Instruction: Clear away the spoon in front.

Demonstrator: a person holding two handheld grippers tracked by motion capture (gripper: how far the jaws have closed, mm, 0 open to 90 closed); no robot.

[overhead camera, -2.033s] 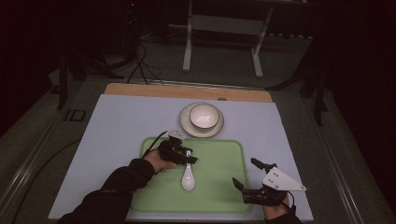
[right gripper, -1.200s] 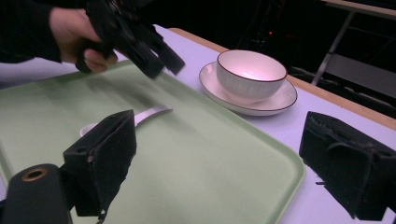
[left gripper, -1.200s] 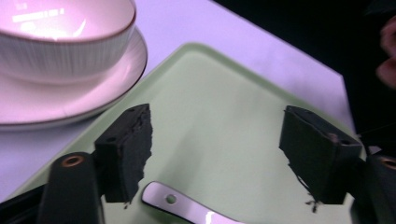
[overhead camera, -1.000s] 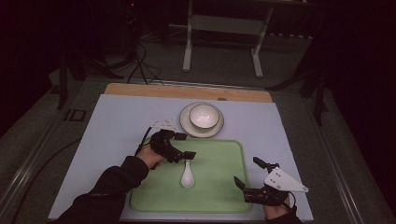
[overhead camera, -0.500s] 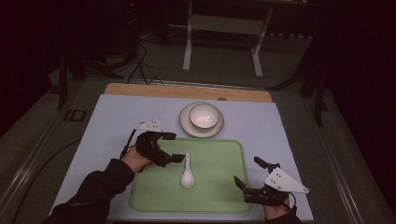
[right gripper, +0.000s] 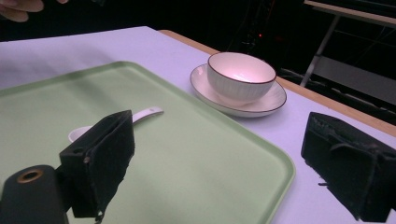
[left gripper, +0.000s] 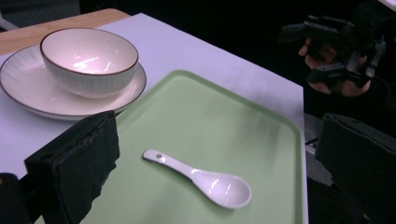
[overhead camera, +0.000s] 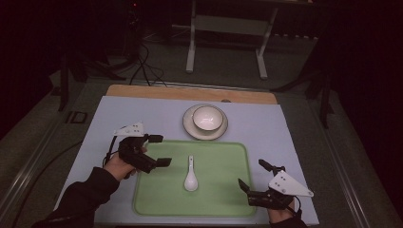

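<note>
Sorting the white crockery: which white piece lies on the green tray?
The spoon. It lies alone on the green tray; the bowl sits on its saucer behind the tray.

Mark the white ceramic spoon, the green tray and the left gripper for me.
White ceramic spoon (overhead camera: 191,180): high view, on its scoop end.
Green plastic tray (overhead camera: 223,156): high view, on bare tray floor right of the spoon.
Left gripper (overhead camera: 159,150): high view, midway between its open jaw tips.
</note>
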